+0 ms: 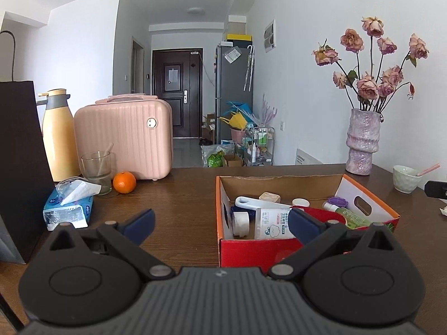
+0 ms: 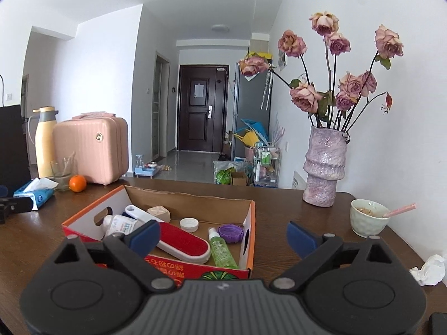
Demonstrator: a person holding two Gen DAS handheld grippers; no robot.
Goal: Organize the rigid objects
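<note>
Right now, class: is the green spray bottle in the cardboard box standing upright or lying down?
Lying down. The green spray bottle rests on its side on the box floor, white cap pointing toward the back wall.

- dark wood tabletop [image 1: 181,203]
- open cardboard box [image 2: 248,240], middle
- pink case [image 1: 125,139], yellow flask [image 1: 57,136], glass [image 1: 96,171], orange [image 1: 124,182], tissue pack [image 1: 68,209] far left
- purple vase [image 2: 325,167], bowl [image 2: 366,220], crumpled tissue [image 2: 428,269] right

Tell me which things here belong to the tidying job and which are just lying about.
Job: cardboard box, lint brush, green spray bottle, purple lid, white cap, tape roll.

Lying about: orange, tissue pack, vase, bowl, pink case.
</note>
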